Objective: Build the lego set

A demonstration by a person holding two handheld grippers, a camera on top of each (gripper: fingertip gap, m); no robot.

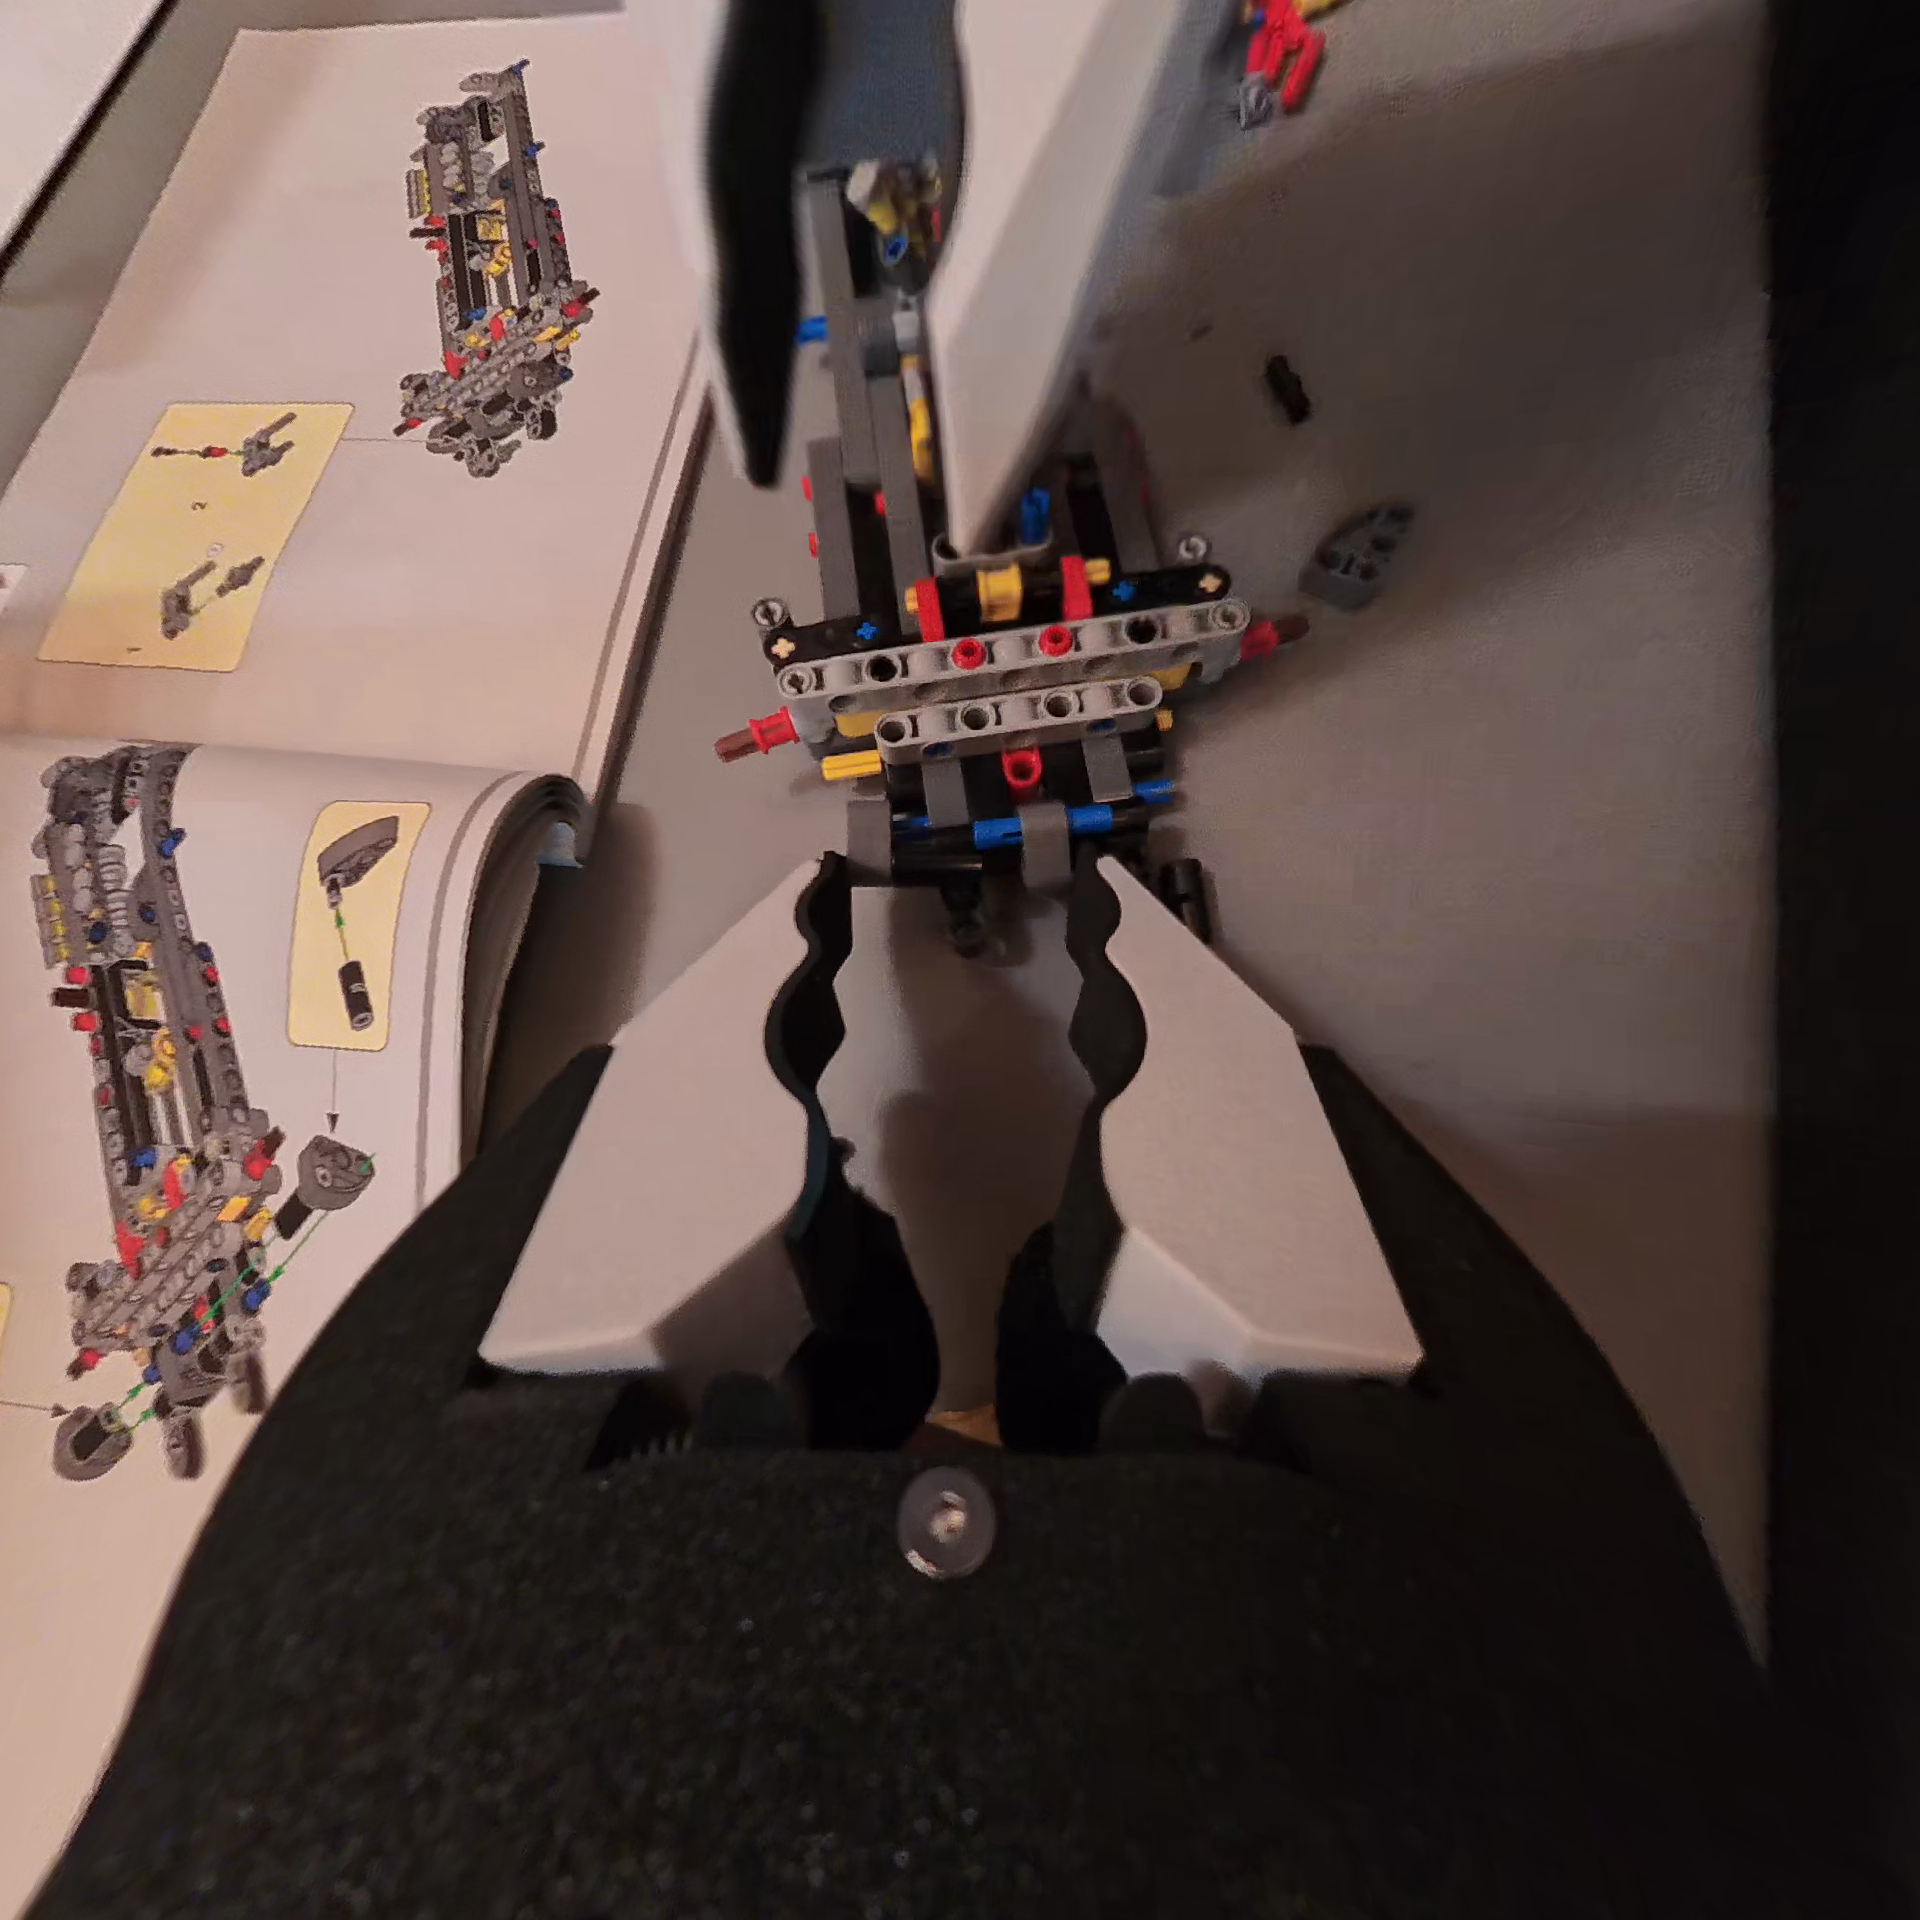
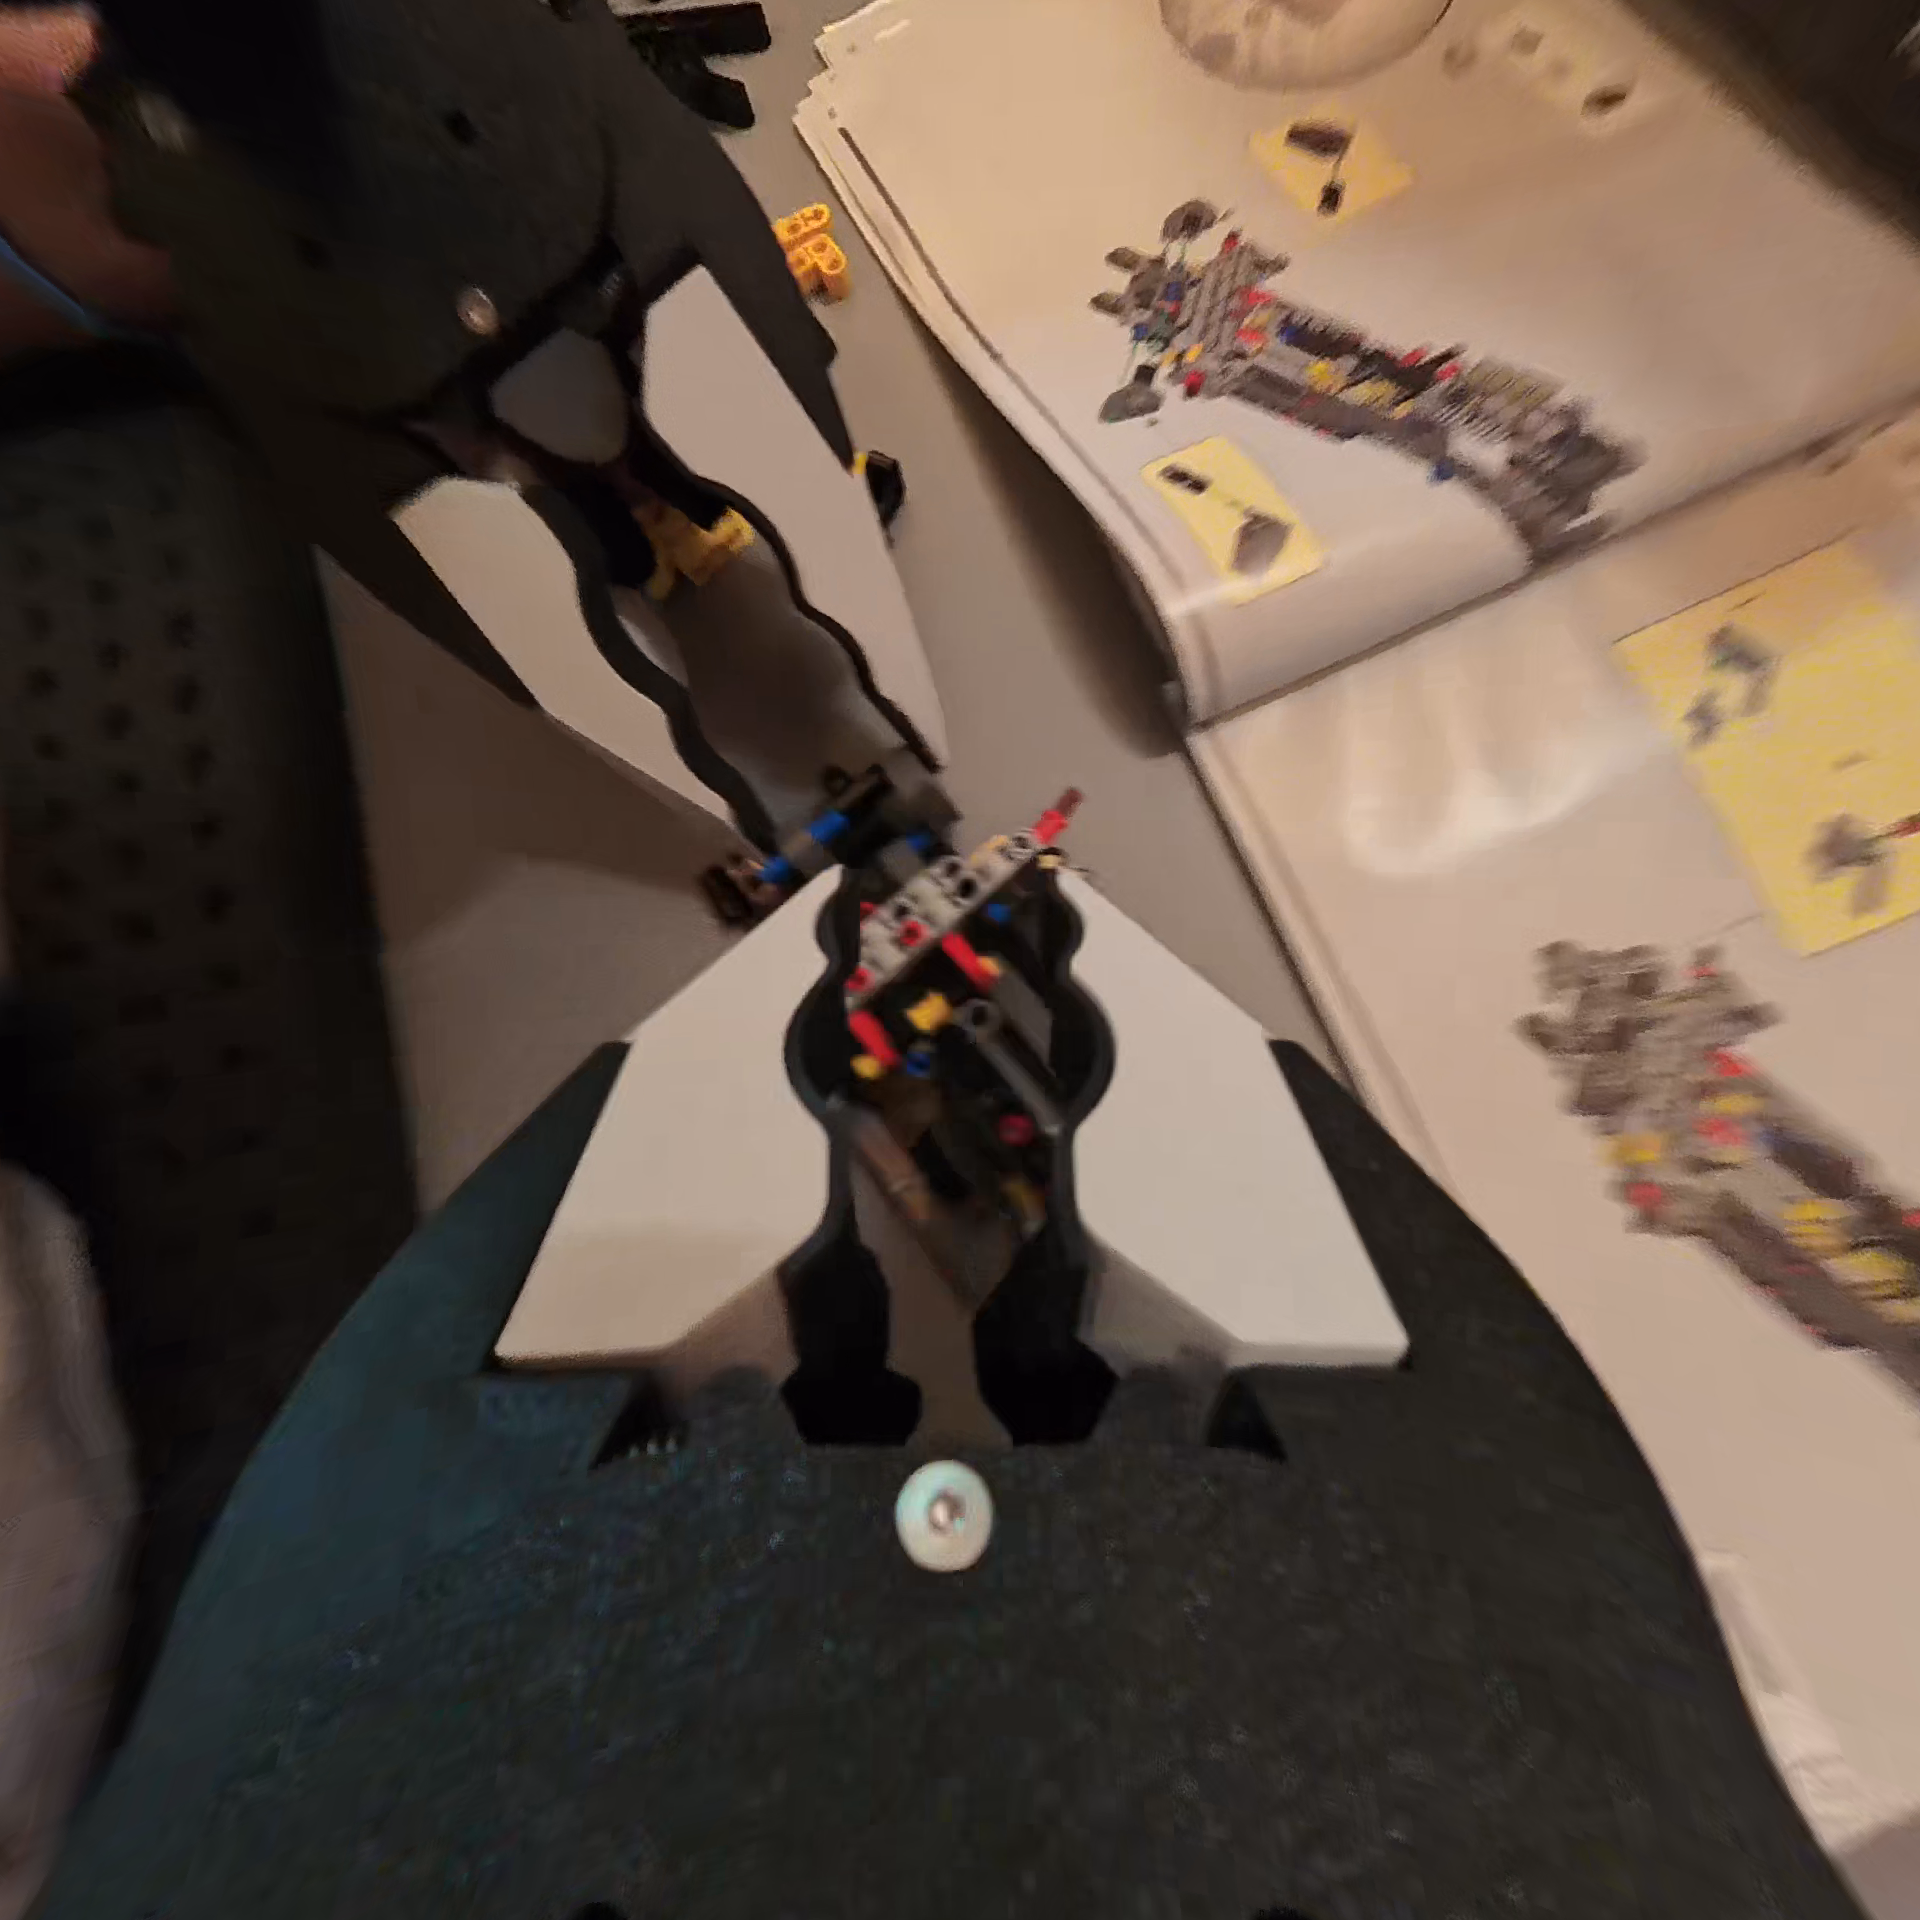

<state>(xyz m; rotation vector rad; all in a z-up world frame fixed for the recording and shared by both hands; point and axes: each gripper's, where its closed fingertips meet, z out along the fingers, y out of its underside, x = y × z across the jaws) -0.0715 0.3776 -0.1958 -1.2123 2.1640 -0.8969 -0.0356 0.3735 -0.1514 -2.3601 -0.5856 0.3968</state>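
Note:
A long lego model (image 1: 997,665) of grey and black beams with red, blue and yellow pins is held between both grippers above the pale table (image 1: 1455,831). My left gripper (image 1: 966,868) is shut on its near end. My right gripper (image 1: 862,509) reaches in from the far side, with its fingers on both sides of the model's long frame. In the right wrist view the model (image 2: 935,997) lies between the pads of my right gripper (image 2: 956,883), which is shut on it. The left gripper (image 2: 842,800) meets it from the upper left, gripping the model's end.
An open instruction booklet (image 1: 312,520) lies left of the model; it also shows in the right wrist view (image 2: 1351,416). Loose parts lie around: a dark grey piece (image 1: 1356,556), a black pin (image 1: 1286,390), red pieces (image 1: 1283,52), yellow pieces (image 2: 810,244). A dark perforated mat (image 2: 135,779) lies at the left. My right fingertips sit around 6 cm from my left ones. It is some 9 cm from my left tips to the dark grey piece (image 1: 1356,556).

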